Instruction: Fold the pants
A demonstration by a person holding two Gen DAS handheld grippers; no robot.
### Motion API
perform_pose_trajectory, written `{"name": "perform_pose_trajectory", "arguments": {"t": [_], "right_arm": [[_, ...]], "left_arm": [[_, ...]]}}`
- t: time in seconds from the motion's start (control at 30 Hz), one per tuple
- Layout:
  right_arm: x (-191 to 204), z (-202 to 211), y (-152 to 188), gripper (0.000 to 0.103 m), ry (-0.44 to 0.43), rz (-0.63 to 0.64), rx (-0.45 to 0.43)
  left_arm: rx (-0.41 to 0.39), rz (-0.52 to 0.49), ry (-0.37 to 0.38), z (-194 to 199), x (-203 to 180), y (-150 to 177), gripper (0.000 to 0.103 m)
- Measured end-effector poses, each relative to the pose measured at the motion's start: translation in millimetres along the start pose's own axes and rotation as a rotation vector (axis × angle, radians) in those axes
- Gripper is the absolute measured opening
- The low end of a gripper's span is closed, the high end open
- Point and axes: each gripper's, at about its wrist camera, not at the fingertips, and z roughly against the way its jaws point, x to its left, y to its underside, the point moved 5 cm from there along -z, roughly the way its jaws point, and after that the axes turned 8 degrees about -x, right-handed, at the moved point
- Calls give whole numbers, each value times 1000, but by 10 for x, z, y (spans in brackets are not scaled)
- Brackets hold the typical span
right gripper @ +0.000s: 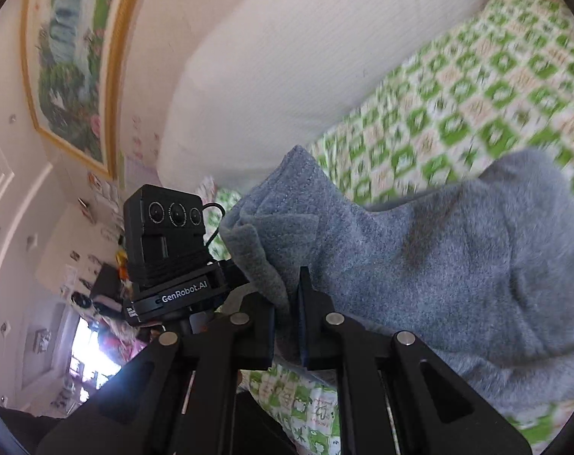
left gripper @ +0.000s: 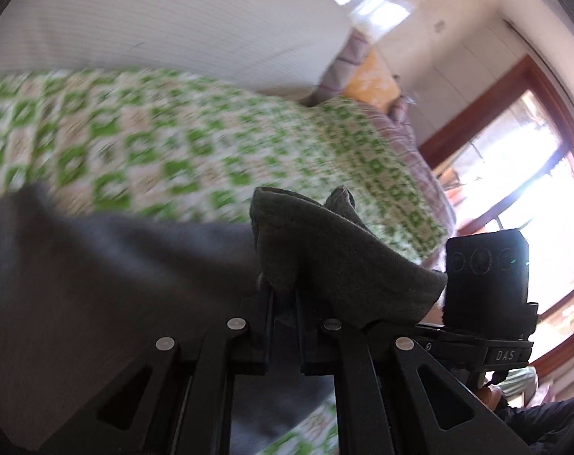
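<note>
Both the left gripper [left gripper: 285, 295] and right gripper [right gripper: 287, 303] are pinching the grey fleece pants [right gripper: 419, 265] tight between their jaws, lifting them above the green-checked bedspread [left gripper: 173, 144], apparently to carry one end over for a fold

Fuzzy cloth, matt black plastic
Pants [right gripper: 438, 258] are soft grey fleece; the bedspread [left gripper: 180, 144] is printed cloth; the window frame [left gripper: 472, 113] is glossy wood.

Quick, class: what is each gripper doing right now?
Left gripper: closed on the grey fleece pants.
Right gripper: closed on the same pants.
</note>
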Motion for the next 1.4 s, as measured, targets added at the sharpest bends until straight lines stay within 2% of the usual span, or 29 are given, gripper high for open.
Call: {"name": "perform_pose_trajectory", "arguments": {"t": [0.13,0.23,0.3,0.37,0.4,0.47,0.53,0.63,0.7,0.77,0.9,1.0,1.03,1.07,1.13,1.23,1.3,1.4], "right_arm": [[-79,-241,161,11,33,8,62],[-120,-368,254,17,75,21,107],[-106,-437,305,30,90,15,153],[-6,-468,361,53,51,19,167],[65,-439,349,55,28,35,161],[197,-374,298,55,-7,73,141],[265,-350,239,55,-6,95,126],[250,-336,62,55,43,142,112],[219,-420,-55,55,98,190,123],[205,-543,-101,55,131,224,157],[142,-843,-80,55,190,301,247],[86,-1075,92,55,230,370,348],[66,-1105,152,51,246,400,363],[20,-1182,240,43,271,442,382],[-76,-1270,319,37,301,474,384],[-197,-1388,206,29,292,426,305],[-311,-1469,102,29,313,354,276],[-241,-1332,11,29,240,260,251]], "left_arm": [[20,65,-52,100,327,177,9],[7,104,-127,308,542,295,8],[-24,134,-148,507,598,332,9],[-65,150,-179,734,618,341,9],[-88,148,-186,835,570,336,9],[-120,146,-184,959,465,328,10],[-138,141,-176,1037,318,322,12],[-136,137,-170,1023,143,361,17],[-119,121,-205,904,74,416,17],[-83,133,-260,714,94,495,18],[-45,180,-263,518,160,684,21],[-9,138,-325,384,169,839,21],[-2,135,-331,363,174,879,21],[7,131,-340,333,203,926,20],[6,141,-340,307,258,976,20],[14,123,-347,296,264,965,20],[13,119,-348,317,238,957,20],[-10,136,-340,422,202,898,20]]}}
